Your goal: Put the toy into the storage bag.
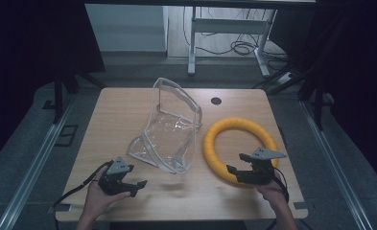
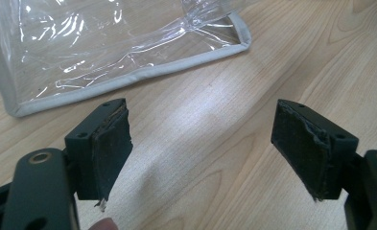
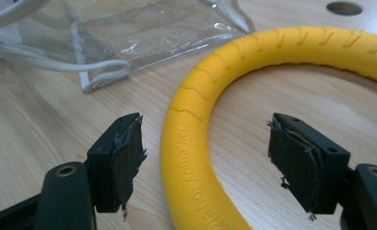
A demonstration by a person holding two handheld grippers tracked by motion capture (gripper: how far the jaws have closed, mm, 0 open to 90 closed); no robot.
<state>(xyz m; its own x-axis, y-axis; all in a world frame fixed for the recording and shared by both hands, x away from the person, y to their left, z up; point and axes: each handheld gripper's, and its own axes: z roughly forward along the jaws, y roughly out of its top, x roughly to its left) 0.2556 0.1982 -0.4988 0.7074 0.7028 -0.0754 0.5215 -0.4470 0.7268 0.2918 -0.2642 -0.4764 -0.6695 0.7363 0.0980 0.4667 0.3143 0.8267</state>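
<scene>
While both hands rest at the near edge of the wooden table (image 1: pixel 128 108), each holds a black two-jaw claw with its jaws spread wide apart and nothing between the pads. The left claw (image 1: pixel 134 184) sits low over bare wood; in the left gripper view (image 2: pixel 200 143) its worn pads (image 2: pixel 110 148) frame an empty stretch of tabletop, and the clear plastic bag (image 2: pixel 104 48) lies just ahead of the jaws and toward the left jaw, its grey piped edge running slantwise across the wood, apart from both pads. In the high view the bag (image 1: pixel 171 129) stands partly upright, ahead and to the right of the left claw. The right claw (image 1: pixel 238 165) hovers at the near arc of the yellow ring (image 1: pixel 210 143), which lies flat on the table beside the bag. In the right gripper view (image 3: pixel 205 158) the ring (image 3: pixel 195 143) passes between the open jaws, nearer the left pad (image 3: pixel 128 158) than the right, and curves away ahead and to the right; whether either pad touches it cannot be told. Raised lettering runs along the ring's top. Beyond the ring, ahead of the right claw, a round hole (image 3: pixel 344 8) opens in the tabletop, and a corner of the bag (image 3: pixel 128 38) lies ahead to the left.
</scene>
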